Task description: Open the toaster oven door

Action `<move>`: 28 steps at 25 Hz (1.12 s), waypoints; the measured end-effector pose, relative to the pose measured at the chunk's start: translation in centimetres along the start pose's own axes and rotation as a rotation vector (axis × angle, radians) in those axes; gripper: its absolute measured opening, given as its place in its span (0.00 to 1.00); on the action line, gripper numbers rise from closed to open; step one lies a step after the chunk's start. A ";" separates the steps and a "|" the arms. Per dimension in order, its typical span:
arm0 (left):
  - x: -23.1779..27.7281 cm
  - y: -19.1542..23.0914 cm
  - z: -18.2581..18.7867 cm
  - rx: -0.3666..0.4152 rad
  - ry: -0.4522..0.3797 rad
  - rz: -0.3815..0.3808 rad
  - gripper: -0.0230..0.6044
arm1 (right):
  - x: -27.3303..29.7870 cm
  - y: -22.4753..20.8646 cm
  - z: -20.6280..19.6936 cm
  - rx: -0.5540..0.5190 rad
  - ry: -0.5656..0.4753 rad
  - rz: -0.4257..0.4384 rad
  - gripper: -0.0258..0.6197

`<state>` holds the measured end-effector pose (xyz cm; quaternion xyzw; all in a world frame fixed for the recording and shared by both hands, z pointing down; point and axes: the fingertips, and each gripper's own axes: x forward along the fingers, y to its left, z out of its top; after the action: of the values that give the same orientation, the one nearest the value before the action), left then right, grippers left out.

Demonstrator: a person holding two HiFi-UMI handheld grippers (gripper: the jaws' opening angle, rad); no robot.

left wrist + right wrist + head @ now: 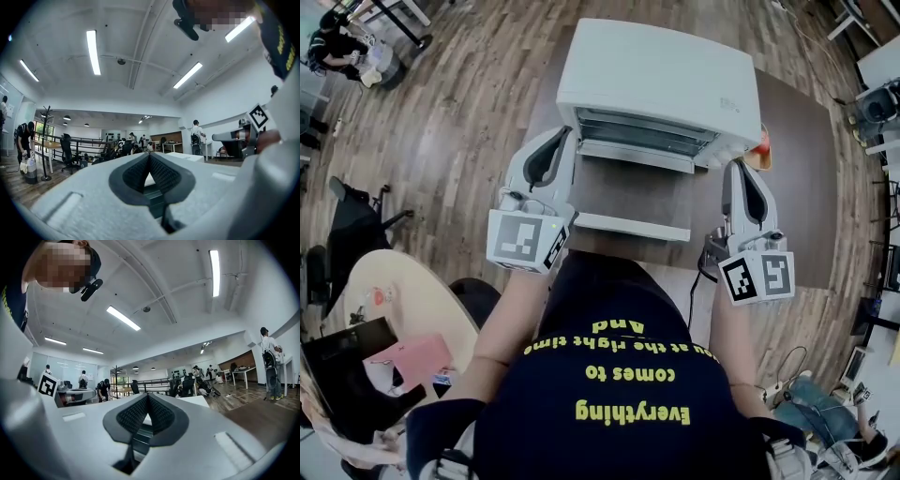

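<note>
A white toaster oven stands on a dark brown table in the head view. Its glass door lies folded down flat toward me, with the white handle bar at the near edge and the rack showing inside. My left gripper is upright beside the door's left edge, shut and holding nothing. To the right of the door, my right gripper is also shut and empty. Both gripper views look up at the ceiling, with the left gripper and the right gripper each showing ribbed pads pressed together.
A small orange thing sits at the oven's right rear corner. A round pale table with a pink item and a black office chair stand to my left on the wood floor. People and desks show far off in both gripper views.
</note>
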<state>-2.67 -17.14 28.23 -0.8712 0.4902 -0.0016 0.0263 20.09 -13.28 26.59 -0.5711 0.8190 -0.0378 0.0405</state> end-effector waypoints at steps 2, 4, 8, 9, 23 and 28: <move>-0.1 0.0 0.4 0.004 -0.006 0.001 0.04 | 0.2 0.3 0.2 -0.003 -0.003 0.006 0.06; -0.2 0.0 0.6 0.007 -0.011 0.000 0.04 | 0.5 0.6 0.2 -0.011 -0.002 0.011 0.06; -0.4 0.0 0.8 0.013 -0.013 -0.005 0.04 | 0.9 1.4 0.3 -0.029 0.002 0.024 0.06; -0.4 0.0 0.8 0.014 -0.013 -0.005 0.04 | 0.8 1.5 0.4 -0.028 -0.001 0.027 0.06; -0.5 -0.1 0.3 0.010 -0.006 -0.002 0.04 | 1.2 1.9 0.0 -0.034 0.009 0.031 0.06; -0.6 -0.2 0.0 0.008 -0.001 0.002 0.04 | 1.1 1.7 -0.1 -0.033 0.012 0.022 0.06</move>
<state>-2.79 -16.56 28.28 -0.8708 0.4908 -0.0032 0.0298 18.10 -13.71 26.44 -0.5624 0.8260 -0.0275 0.0265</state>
